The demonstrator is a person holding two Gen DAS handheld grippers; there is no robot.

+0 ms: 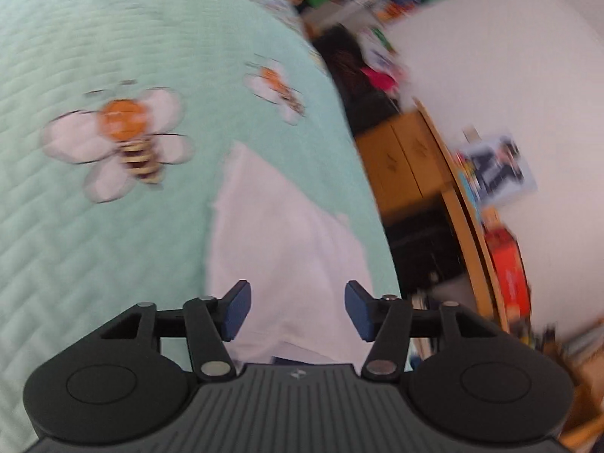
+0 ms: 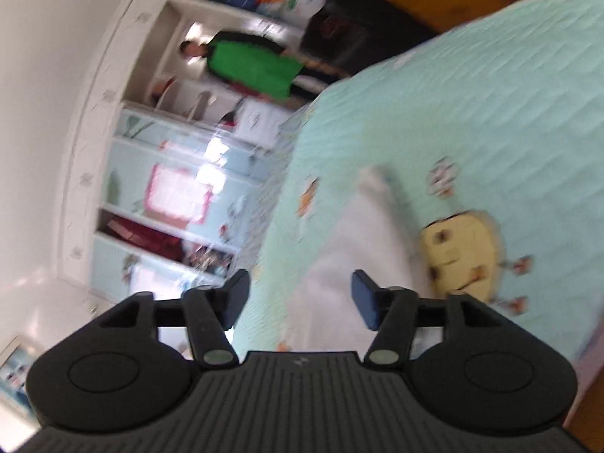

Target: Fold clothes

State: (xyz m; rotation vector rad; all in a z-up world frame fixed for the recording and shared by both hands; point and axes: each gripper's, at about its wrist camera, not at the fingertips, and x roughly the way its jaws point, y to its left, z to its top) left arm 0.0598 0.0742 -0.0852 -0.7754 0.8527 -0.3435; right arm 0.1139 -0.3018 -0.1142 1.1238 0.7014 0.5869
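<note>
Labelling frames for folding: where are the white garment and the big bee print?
white cloth garment [image 1: 287, 234], left wrist view, middle of its flat panel.
large orange-headed bee print [image 1: 128, 139], left wrist view, its body.

Ahead of the black left gripper [image 1: 298, 309] with its blue pads [image 1: 238, 311] lies a plain white garment [image 1: 287, 234] on a mint-green quilted bedspread [image 1: 113, 245]. To its left is a bee print [image 1: 124, 139], orange-headed, striped yellow and brown, with white wings. Right of the right gripper [image 2: 300, 302] is a pale yellow patch [image 2: 458, 253].

Mint quilted bed [image 1: 113, 264], white garment [image 1: 287, 234] on top.
</note>
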